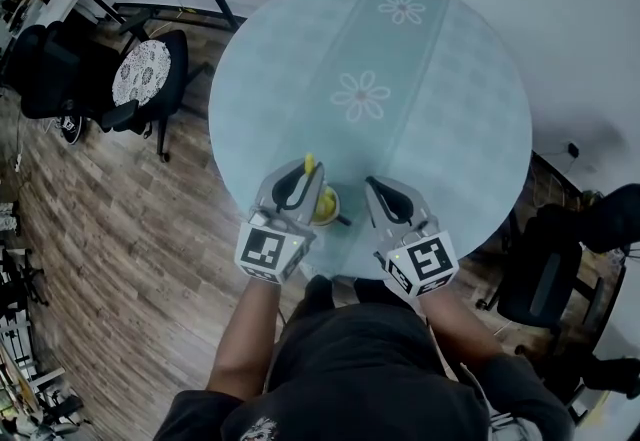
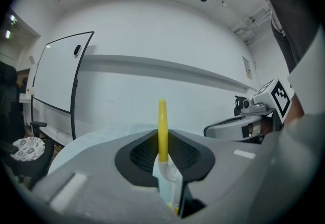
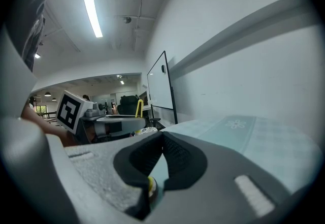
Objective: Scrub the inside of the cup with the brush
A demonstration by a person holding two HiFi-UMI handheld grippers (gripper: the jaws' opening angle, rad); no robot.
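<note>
A small yellow cup stands on the round table near its front edge, between my two grippers. The left gripper is shut on the brush's yellow handle, which sticks upright out of the jaws while the brush runs down toward the cup. The handle's tip shows above the cup. The right gripper sits just right of the cup, jaws closed, with a bit of the yellow cup caught low between them. The brush head is hidden.
The table has a pale teal cloth with flower prints. Office chairs stand on the wood floor at the left, and a black chair at the right. A whiteboard stands by the wall.
</note>
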